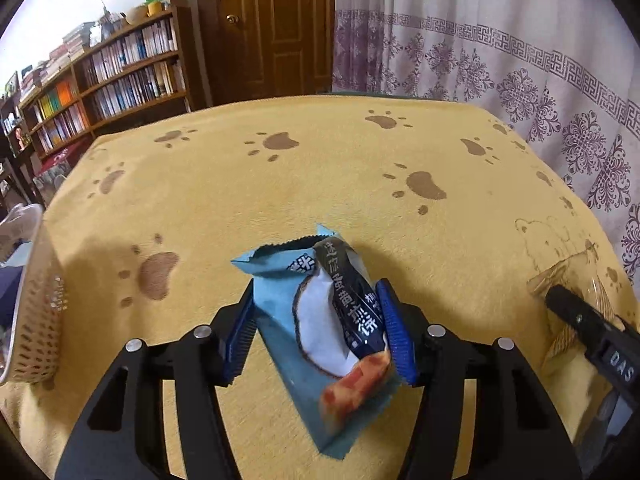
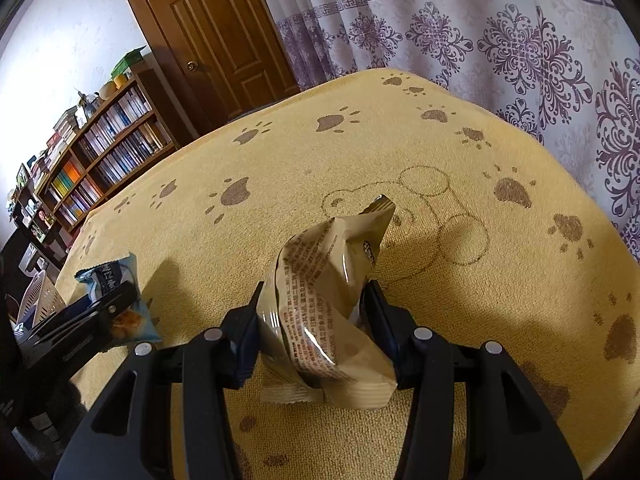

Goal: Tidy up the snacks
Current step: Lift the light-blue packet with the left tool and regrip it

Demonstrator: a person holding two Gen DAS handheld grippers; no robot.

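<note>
Above the yellow paw-print cloth (image 1: pixel 320 168), the left gripper (image 1: pixel 316 320) pinches a blue snack packet (image 1: pixel 320 320) between its pads, while the right gripper (image 2: pixel 316 320), well to its right, clamps a tan snack packet (image 2: pixel 324 300).

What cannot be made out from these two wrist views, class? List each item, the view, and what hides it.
- Basket contents: left wrist view, cut off by the frame edge and screened by its wall.
- Tan packet front label: right wrist view, turned away and crumpled.
- Blue packet lower end: left wrist view, blurred.
- Book titles on the bookshelf: too small.
- Right tool tips in the left wrist view: only one arm shows.
</note>
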